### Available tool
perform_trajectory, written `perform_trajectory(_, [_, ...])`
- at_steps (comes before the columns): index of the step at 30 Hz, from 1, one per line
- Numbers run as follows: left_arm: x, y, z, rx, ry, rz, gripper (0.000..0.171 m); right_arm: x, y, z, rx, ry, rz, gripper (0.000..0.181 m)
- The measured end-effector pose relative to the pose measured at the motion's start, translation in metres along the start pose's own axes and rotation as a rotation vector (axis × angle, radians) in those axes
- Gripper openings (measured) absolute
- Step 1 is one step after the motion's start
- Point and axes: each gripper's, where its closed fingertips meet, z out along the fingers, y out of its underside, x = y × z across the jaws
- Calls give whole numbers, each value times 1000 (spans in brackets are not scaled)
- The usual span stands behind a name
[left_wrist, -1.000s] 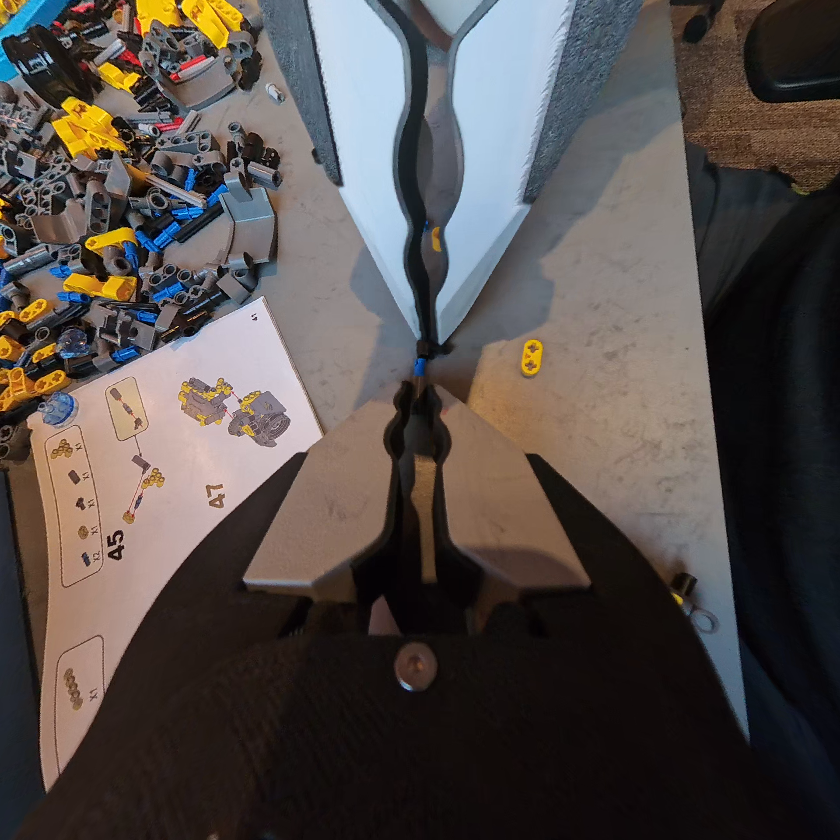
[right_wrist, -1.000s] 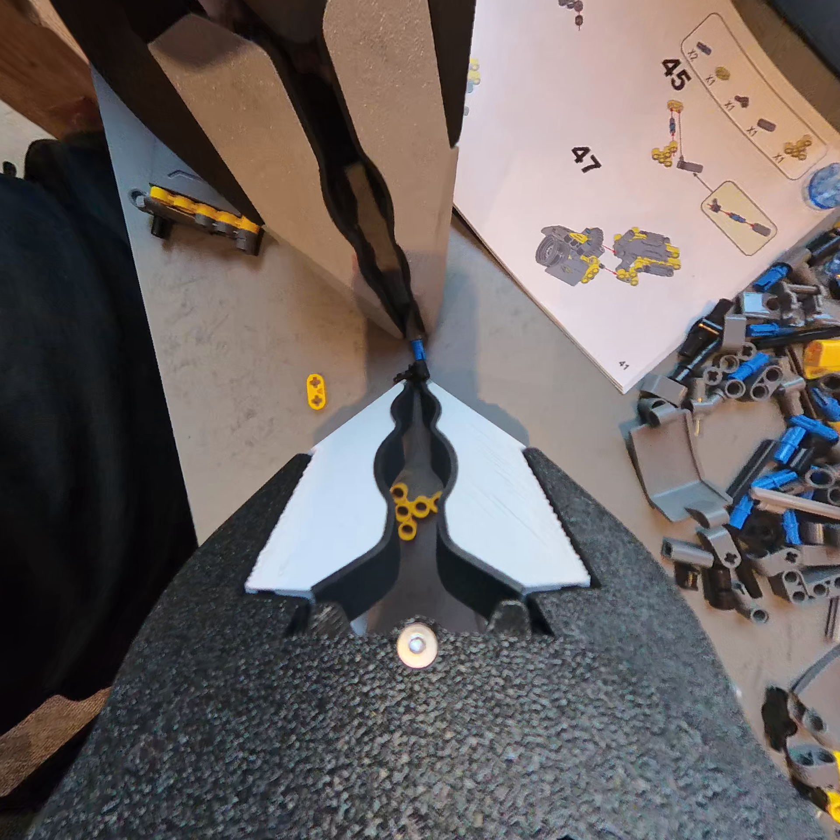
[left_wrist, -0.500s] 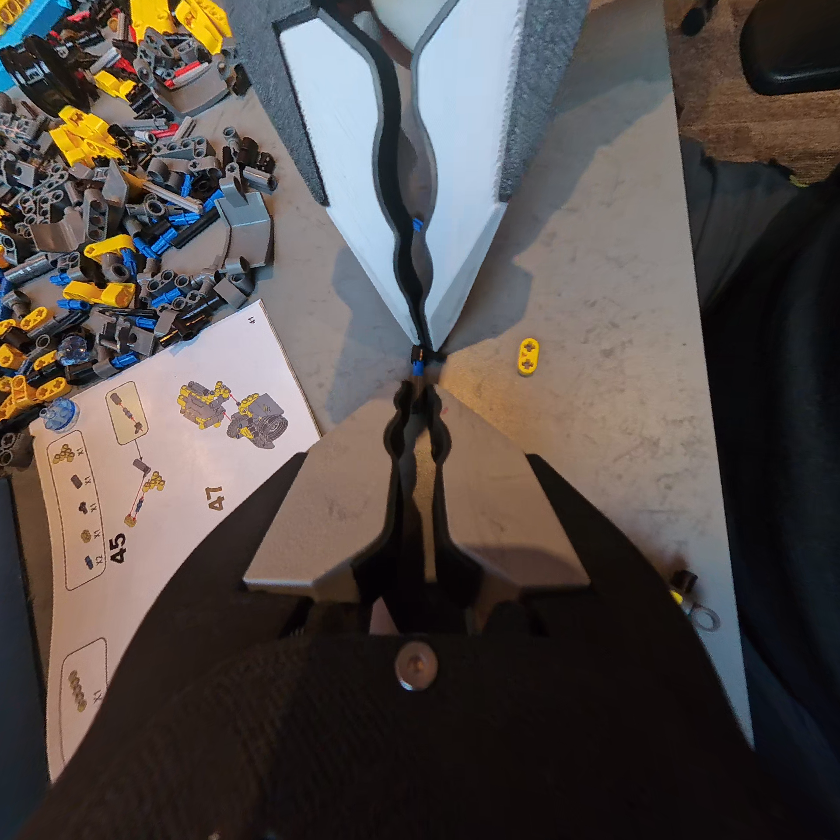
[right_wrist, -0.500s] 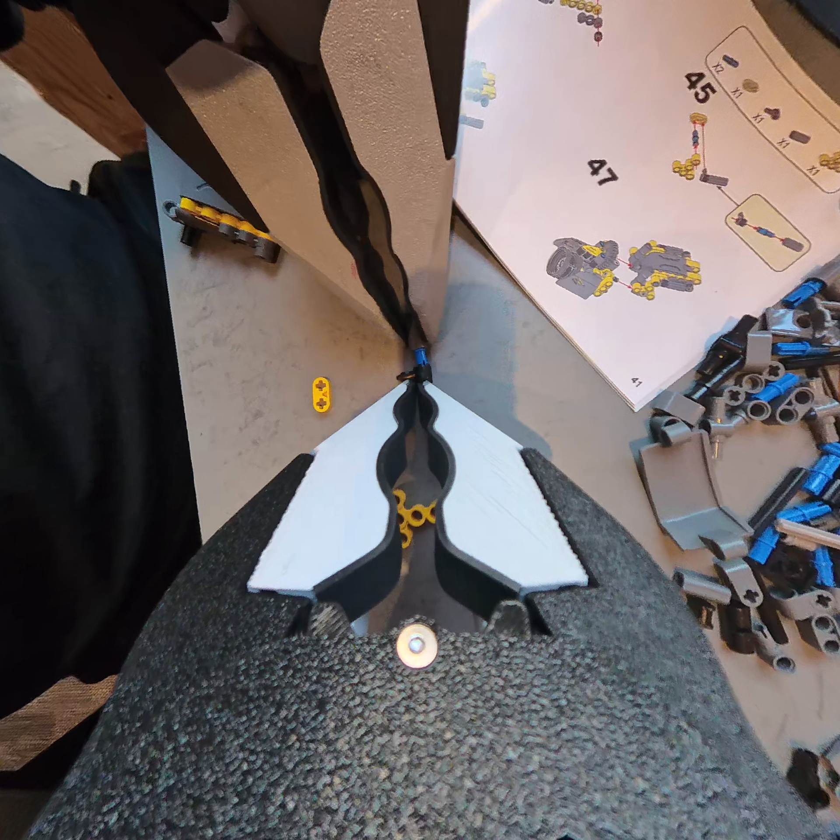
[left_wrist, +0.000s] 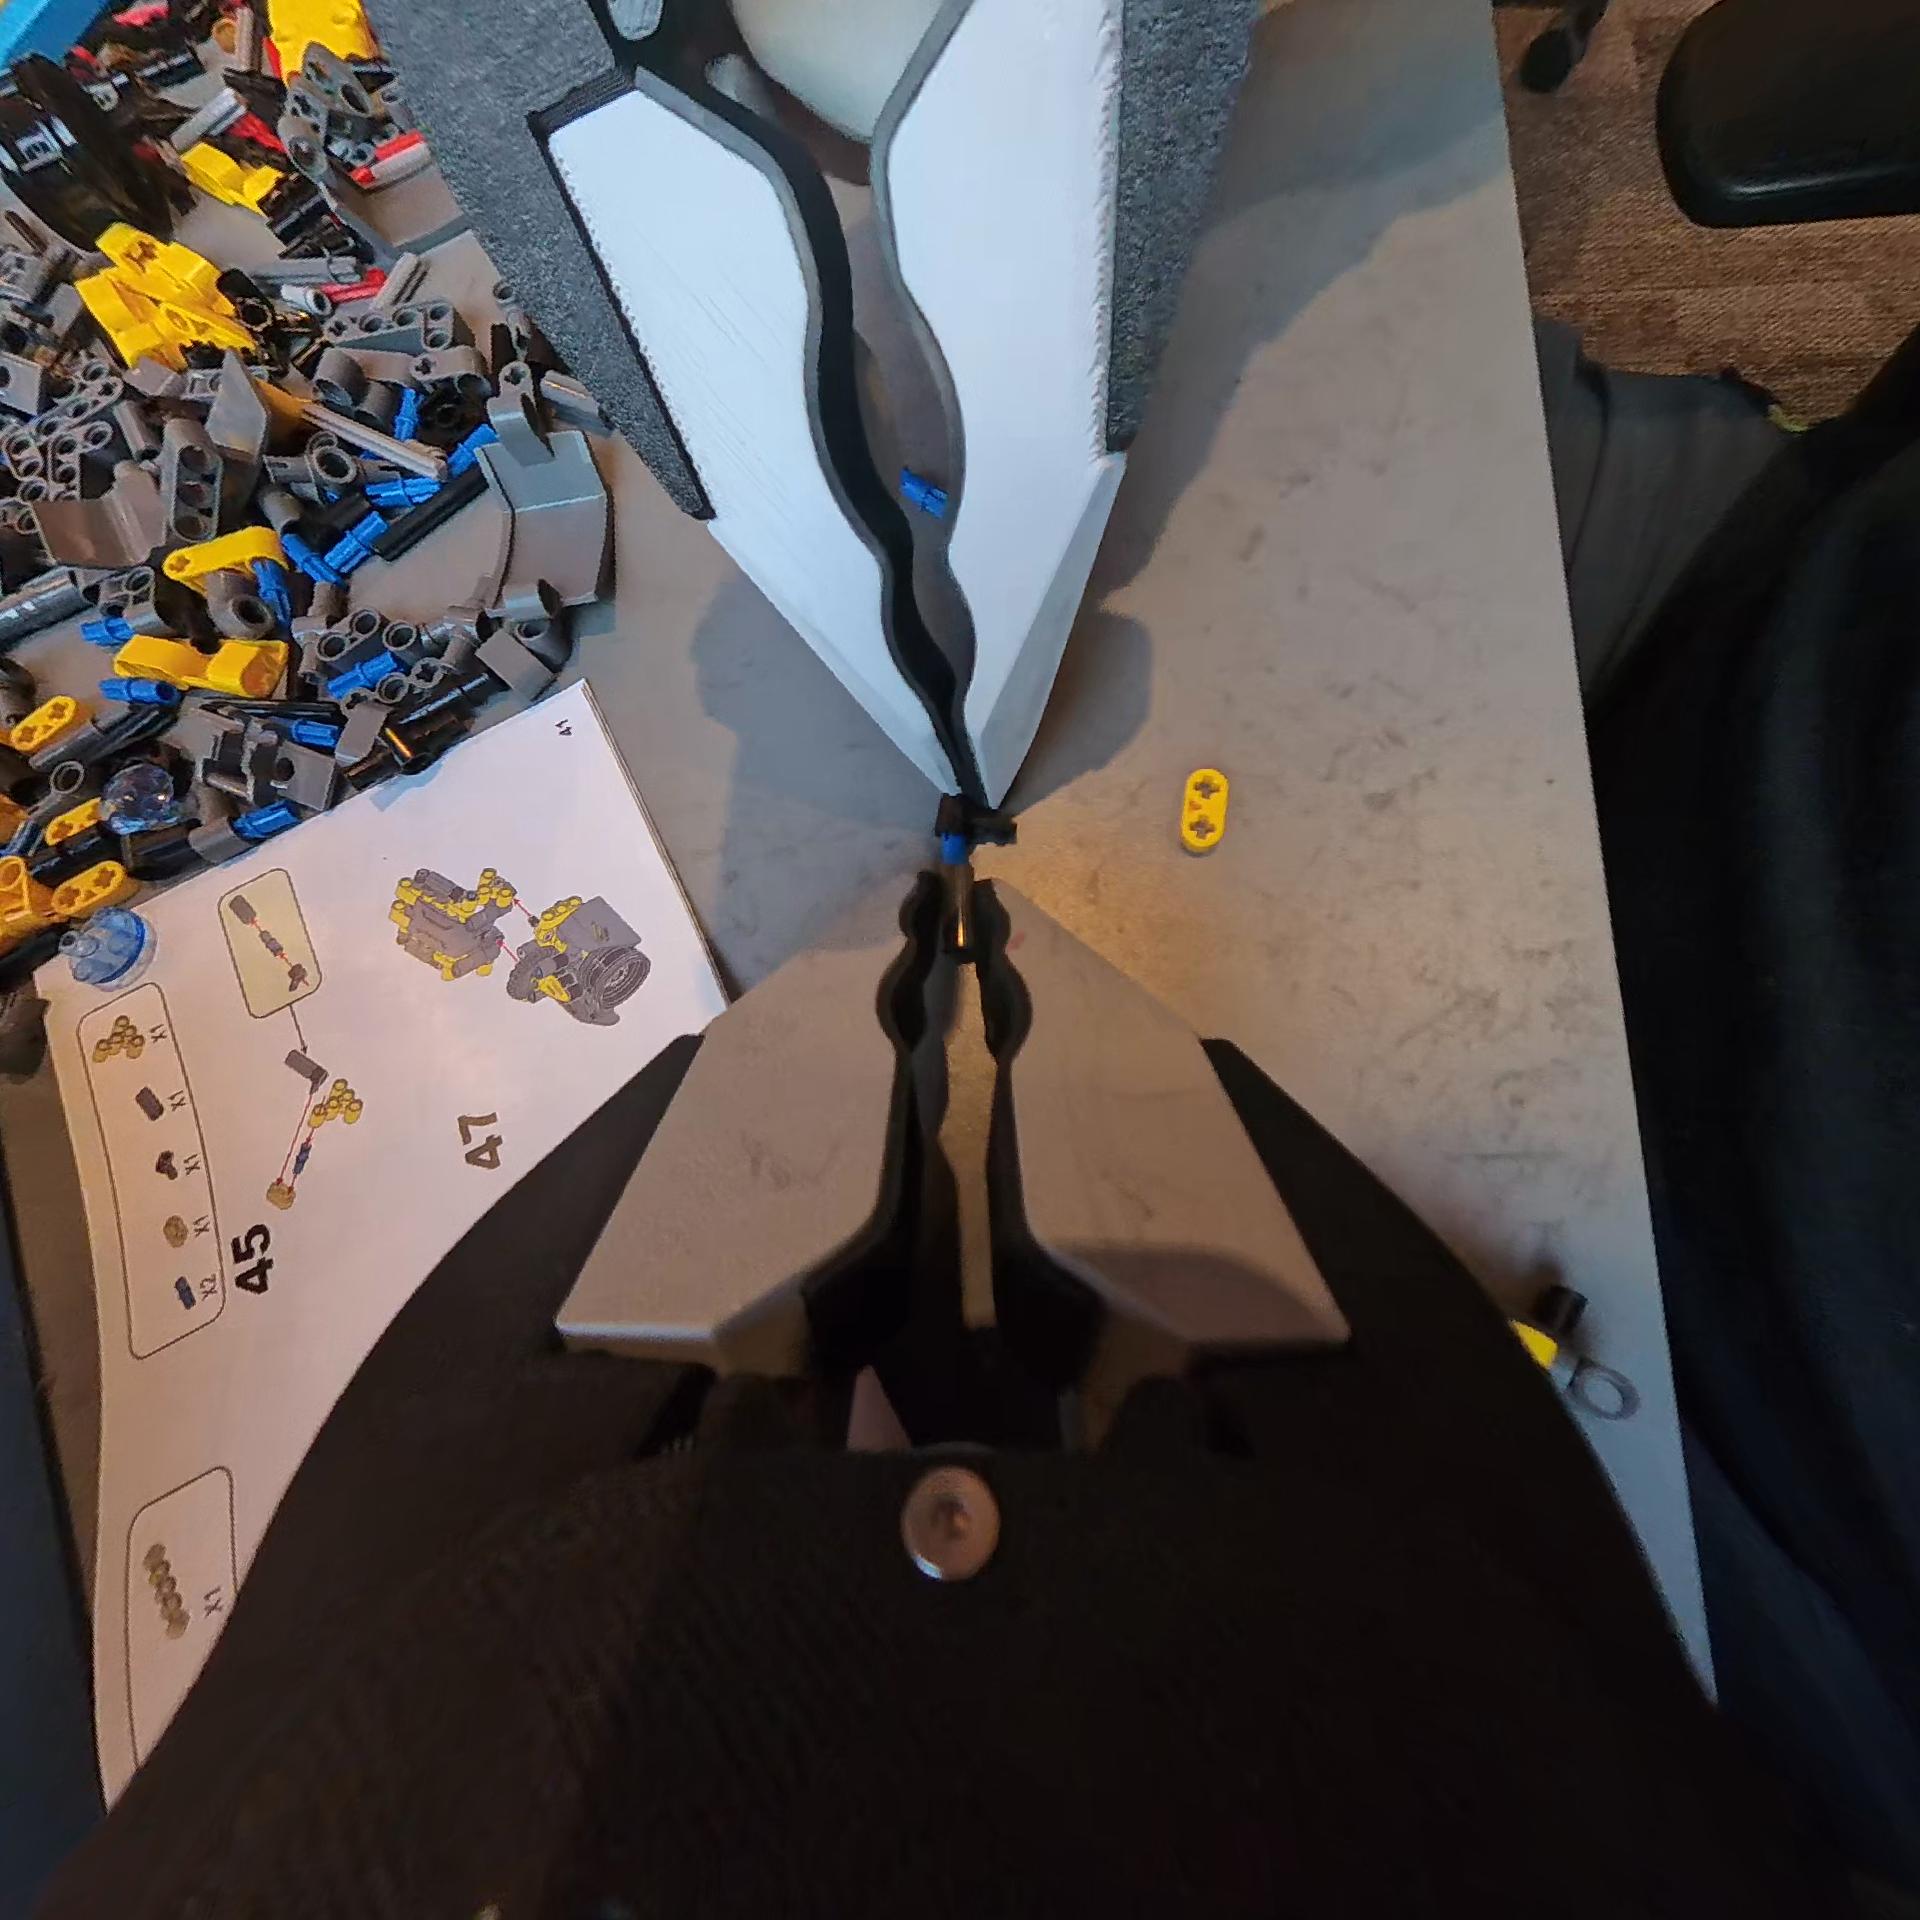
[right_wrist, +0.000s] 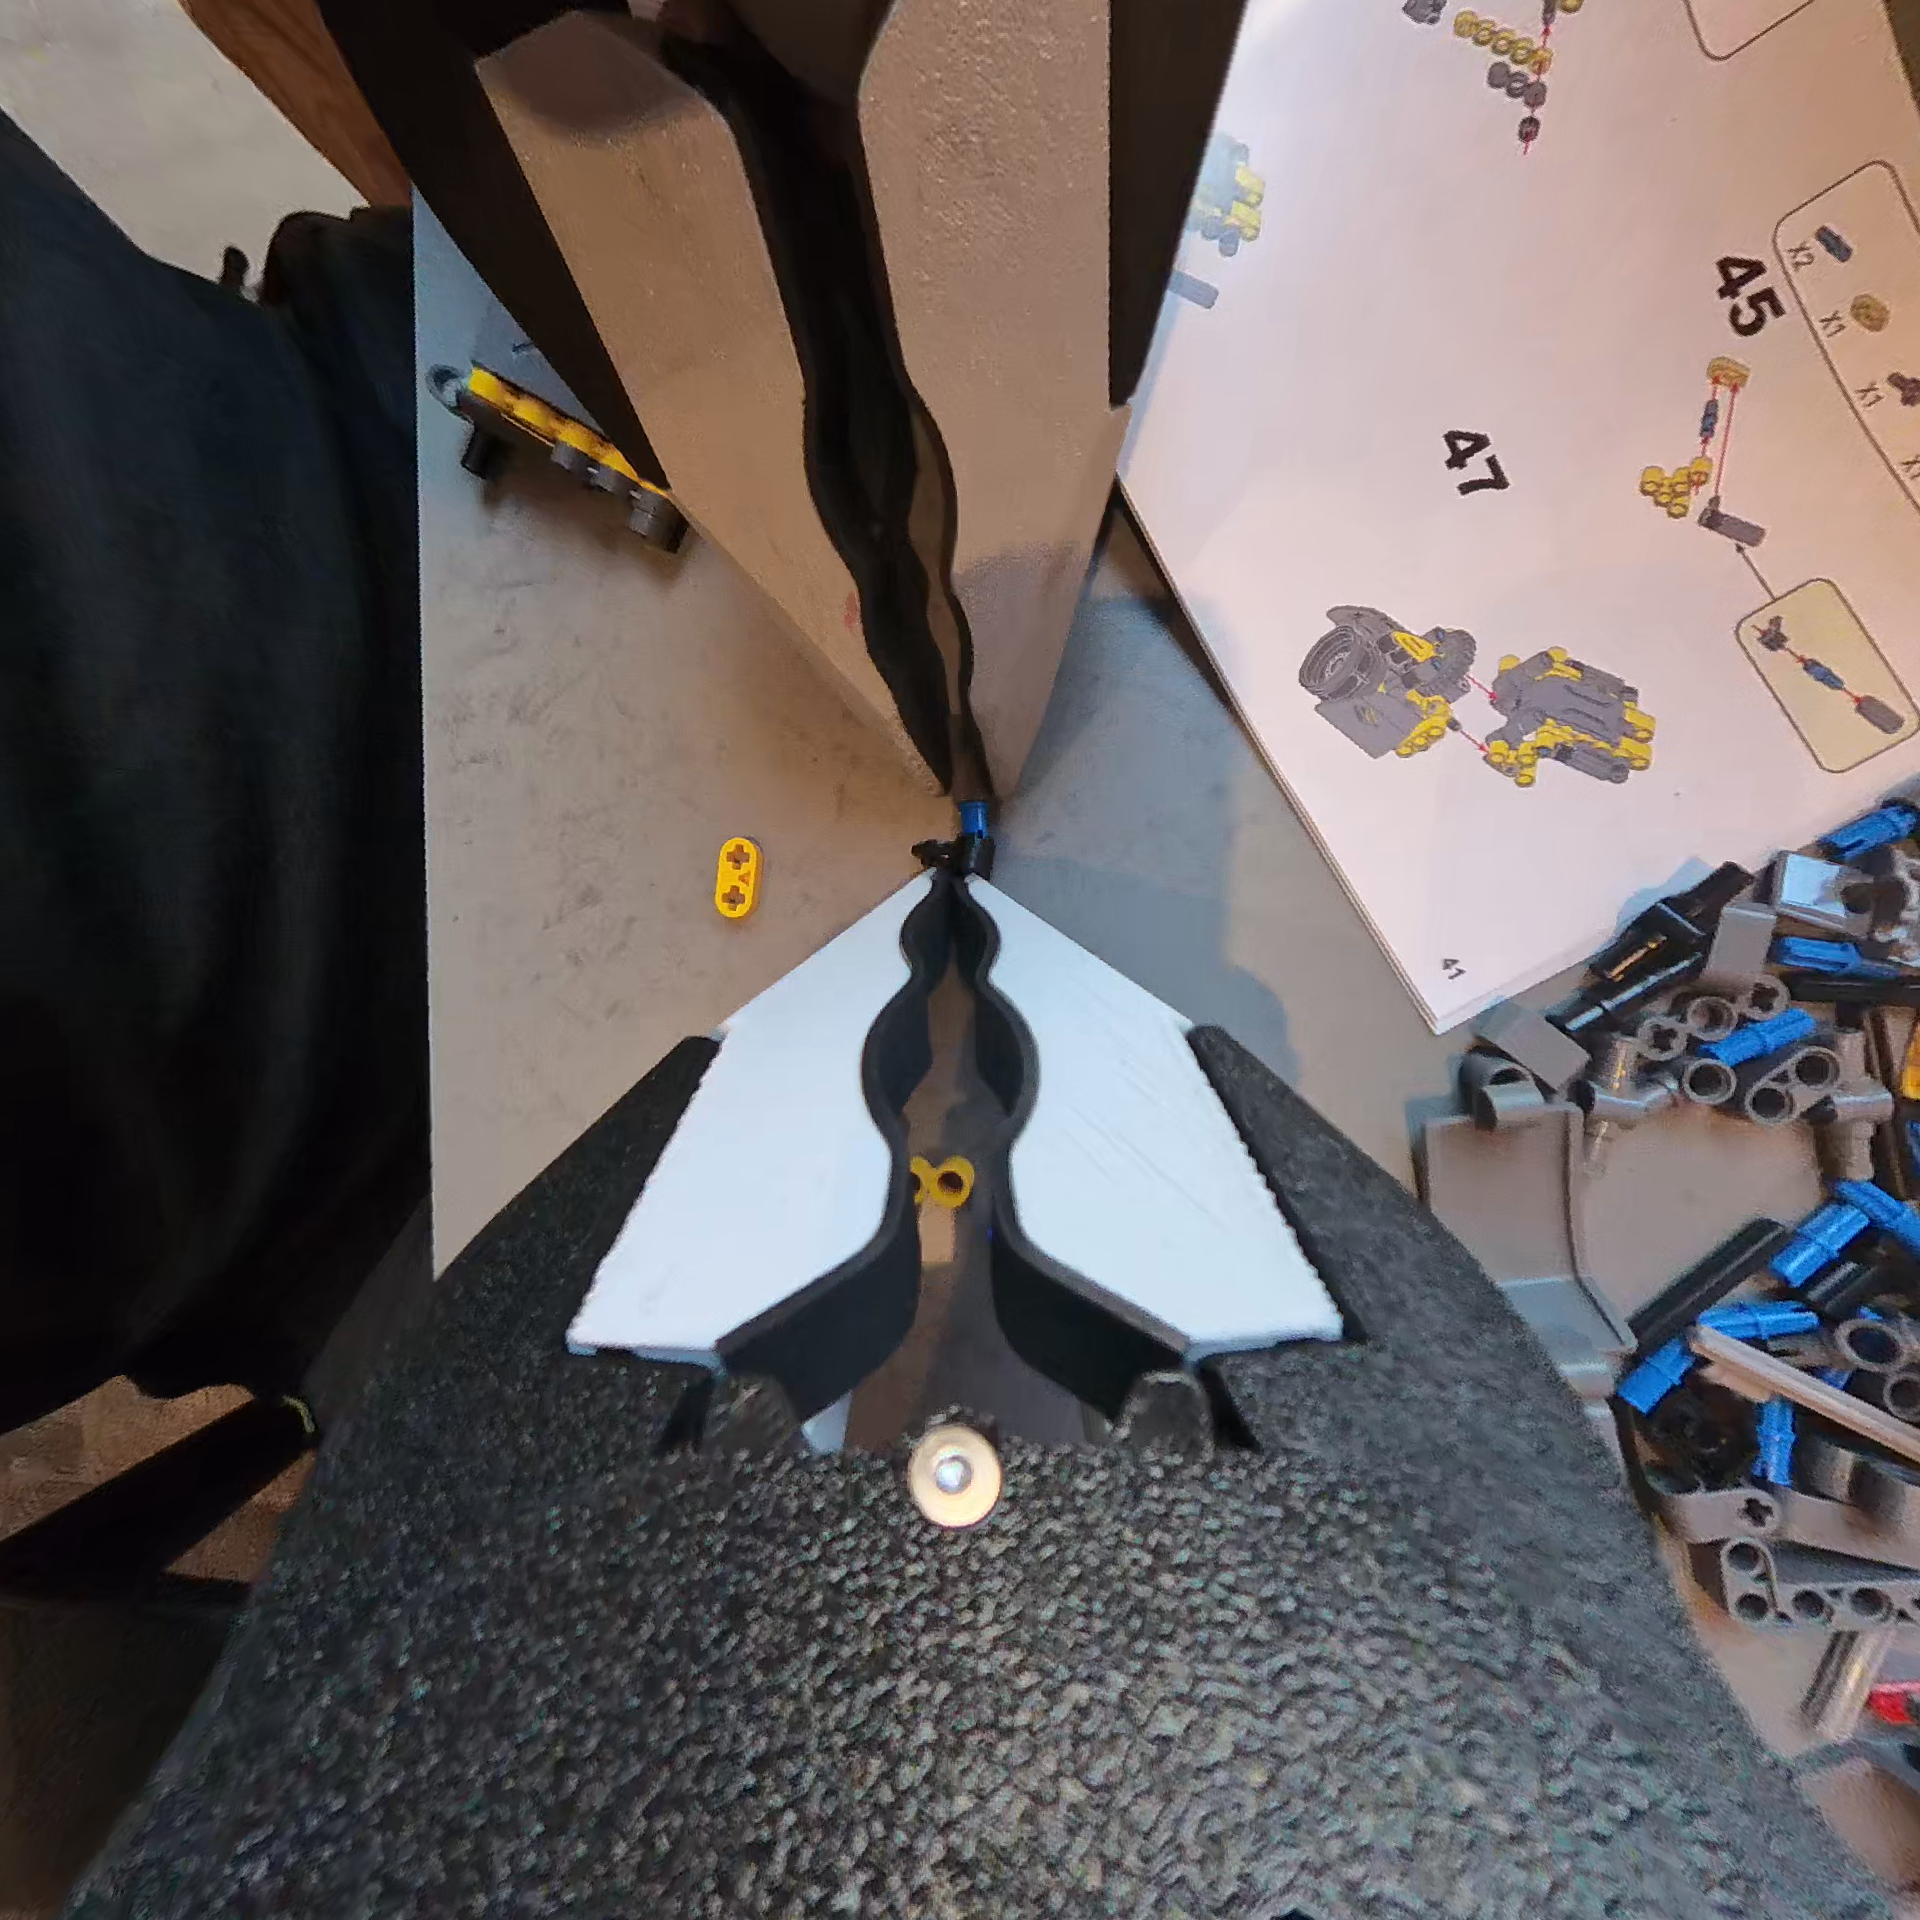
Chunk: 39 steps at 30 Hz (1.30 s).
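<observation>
The two grippers meet tip to tip above the grey tabletop, and a tiny assembly is caught between them. The left gripper, with grey fingers, has its jaws clenched on a thin dark pin whose blue end pokes out past the tips. The right gripper, with white fingers, has its jaws clenched on a small black connector, and the blue end is seated against that connector. In the right wrist view the same joint shows as a blue stub right at the grey tips.

Just beside the joint, on the bare tabletop, lies a small yellow two-hole link. Seen through the gap between the white fingers, a yellow ringed piece shows below them, and from the other side a loose blue pin shows in the same gap.

An open instruction booklet lies flat to the left gripper's left, and beyond it sprawls a heap of grey, black, blue and yellow building pieces. At the tabletop's near edge a short yellow-and-black beam rests partly hidden behind the grey fingers. A person's dark clothing fills the space past that edge.
</observation>
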Motion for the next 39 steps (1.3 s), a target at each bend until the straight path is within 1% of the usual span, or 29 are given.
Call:
perform_trajectory(10, [0, -1, 1, 5, -21, 22, 3, 0, 4, -2, -72, 110, -5, 0])
perform_trajectory(12, [-1, -1, 1, 5, -19, 17, 3, -1, 5, -3, -84, 124, -5, 4])
perform_trajectory(17, [-1, -1, 2, 5, -23, 14, 4, -2, 4, -9, -67, 139, 15, 7])
perform_trajectory(21, [-1, -1, 2, 6, -24, 15, 4, 4, 7, -8, -69, 180, 26, 6])
perform_trajectory(26, [-1, -1, 1, 6, -17, 13, 3, 3, 4, -3, -55, 174, 17, 7])
perform_trajectory(39, [0, 0, 0, 4, -11, 14, 3, 2, 0, 0, -23, 84, -33, 3])
